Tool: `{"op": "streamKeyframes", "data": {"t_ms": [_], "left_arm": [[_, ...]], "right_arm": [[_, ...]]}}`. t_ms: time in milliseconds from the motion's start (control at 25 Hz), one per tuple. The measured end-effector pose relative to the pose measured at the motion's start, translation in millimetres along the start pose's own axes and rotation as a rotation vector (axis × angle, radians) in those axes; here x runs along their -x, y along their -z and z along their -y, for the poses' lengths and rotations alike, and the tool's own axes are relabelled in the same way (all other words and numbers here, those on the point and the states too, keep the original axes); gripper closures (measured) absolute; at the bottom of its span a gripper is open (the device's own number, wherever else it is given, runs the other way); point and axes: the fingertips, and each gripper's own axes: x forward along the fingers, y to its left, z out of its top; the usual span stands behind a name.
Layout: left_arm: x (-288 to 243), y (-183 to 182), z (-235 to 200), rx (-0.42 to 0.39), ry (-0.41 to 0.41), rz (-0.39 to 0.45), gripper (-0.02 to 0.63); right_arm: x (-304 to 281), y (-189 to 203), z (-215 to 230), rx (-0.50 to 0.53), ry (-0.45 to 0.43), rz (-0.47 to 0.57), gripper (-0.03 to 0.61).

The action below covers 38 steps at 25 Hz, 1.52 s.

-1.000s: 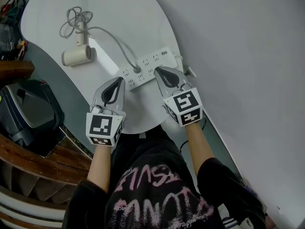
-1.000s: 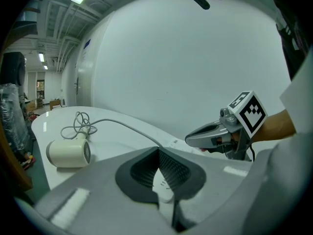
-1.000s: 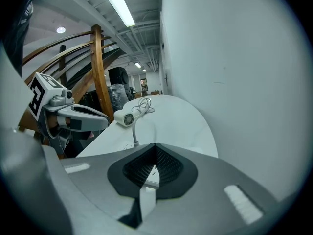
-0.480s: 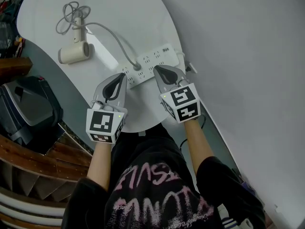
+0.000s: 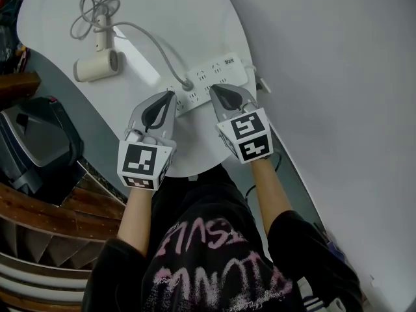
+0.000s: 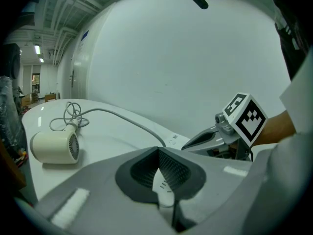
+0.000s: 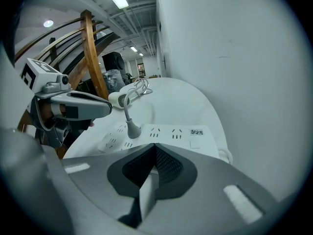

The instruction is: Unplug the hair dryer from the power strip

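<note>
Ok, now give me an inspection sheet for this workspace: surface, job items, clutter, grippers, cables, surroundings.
Surface: white curved table.
Job's things: hair dryer lying at the far left; power strip near the wall; dryer's plug seated in it.
Clutter: nothing seen on the table.
Grippers: left gripper and right gripper, fingers together, empty, tips at the strip's near edge either side of the plug; contact unclear.
Cables: dryer cord loosely coiled beyond the dryer, then running to the plug; strip's own lead on the wall side.
Surroundings: white wall; dark case and wooden steps left of the table.
</note>
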Motion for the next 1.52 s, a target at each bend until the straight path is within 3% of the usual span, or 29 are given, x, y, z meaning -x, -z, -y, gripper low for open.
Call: {"op": "streamKeyframes", "data": {"t_ms": [520, 880, 1240, 1440, 1520], "left_arm": [[-13.2, 8.3, 9.5, -0.030, 0.040, -0.034, 0.612], [-31.1, 14.5, 13.0, -0.072, 0.065, -0.087, 0.517], [-44.9, 16.3, 14.7, -0.182, 0.080, -0.159, 0.506], [-44.6, 16.5, 13.3, -0.182, 0.088, -0.167, 0.508], [-44.9, 17.3, 14.3, -0.184, 0.094, -0.169, 0.508]], "right_arm": [[-0.7, 0.5, 1.4, -0.042, -0.015, -0.005, 0.558], [-1.6, 1.0, 1.0, -0.024, -0.012, 0.000, 0.557], [-1.2, -2.4, -5.1, 0.175, 0.012, -0.116, 0.554], [1.6, -1.5, -3.2, 0.268, -0.011, -0.173, 0.457], [1.4, -1.2, -2.9, 0.291, -0.025, -0.193, 0.449]]}}
